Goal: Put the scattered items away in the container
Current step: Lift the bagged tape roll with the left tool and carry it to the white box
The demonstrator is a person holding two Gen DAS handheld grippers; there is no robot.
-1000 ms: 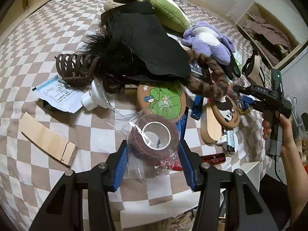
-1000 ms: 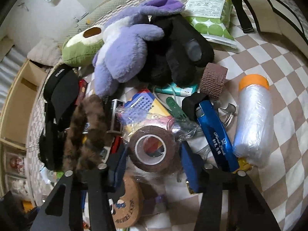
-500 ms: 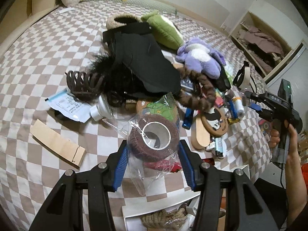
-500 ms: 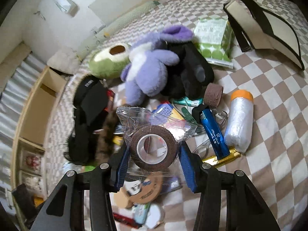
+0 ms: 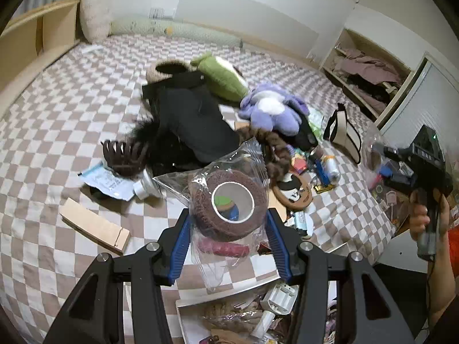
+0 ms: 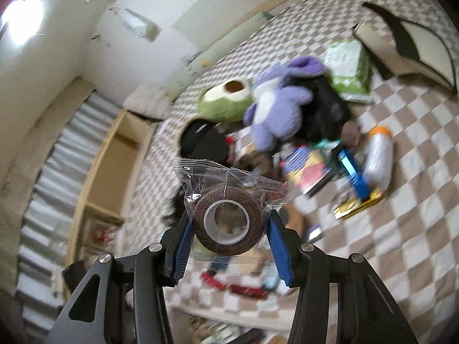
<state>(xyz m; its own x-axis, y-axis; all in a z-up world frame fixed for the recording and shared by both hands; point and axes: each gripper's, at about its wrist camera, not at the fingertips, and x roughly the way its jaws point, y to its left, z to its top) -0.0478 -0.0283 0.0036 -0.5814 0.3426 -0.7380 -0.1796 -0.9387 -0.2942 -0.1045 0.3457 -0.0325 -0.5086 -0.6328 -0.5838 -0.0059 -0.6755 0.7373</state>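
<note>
we hold a bagged brown tape roll [image 5: 228,205] clamped in our left claw [image 5: 226,239] above the checkered bed [image 5: 57,149], near the white container [image 5: 229,309]; our right claw [image 6: 228,246] grips a second bagged tape roll [image 6: 228,223], lifted over the purple plush [image 6: 275,109]

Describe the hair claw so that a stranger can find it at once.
On the checked bed, look at the left edge of the clutter, beside the black wig. The hair claw lies there on a white packet; only it has dark brown curved teeth.
</note>
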